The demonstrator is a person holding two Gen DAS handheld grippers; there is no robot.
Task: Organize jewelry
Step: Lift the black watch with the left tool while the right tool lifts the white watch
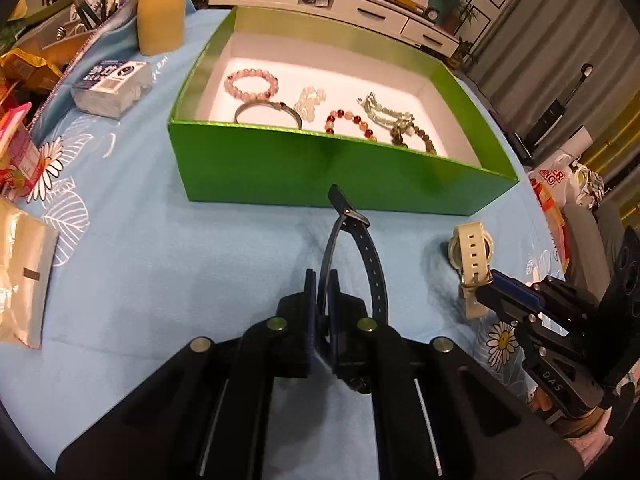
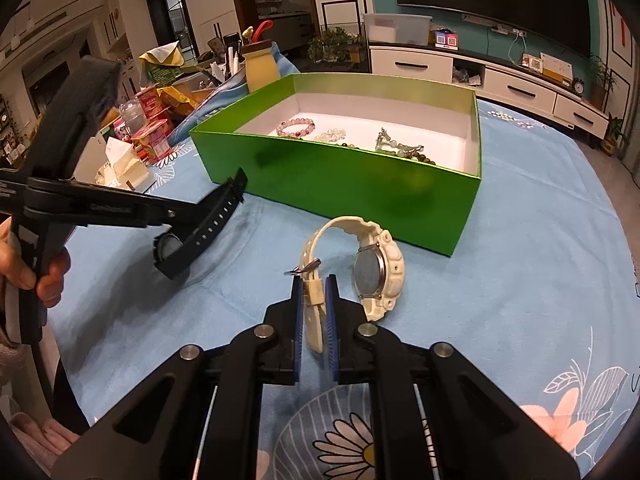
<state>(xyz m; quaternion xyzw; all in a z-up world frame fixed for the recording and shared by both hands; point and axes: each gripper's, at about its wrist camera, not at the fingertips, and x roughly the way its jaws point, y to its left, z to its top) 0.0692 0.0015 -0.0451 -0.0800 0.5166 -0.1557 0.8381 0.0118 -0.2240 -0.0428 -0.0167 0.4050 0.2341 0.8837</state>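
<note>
The left gripper (image 1: 322,280) has its jaws pinched tight on the strap of a dark watch (image 1: 352,248), the right gripper (image 2: 313,292) has its jaws clamped on the strap of a white watch (image 2: 372,268), and just beyond both sits the green box (image 1: 320,168) holding beaded bracelets (image 1: 252,82).

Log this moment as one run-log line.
left hand-held gripper: shut on black watch | right hand-held gripper: shut on white watch | green box: bracelets inside

We see a long white low cabinet with dark drawer handles (image 2: 500,76) against a teal wall (image 2: 468,36). Above it hangs a large dark television screen (image 2: 492,0), and potted green plants (image 2: 332,46) stand nearby.
</note>
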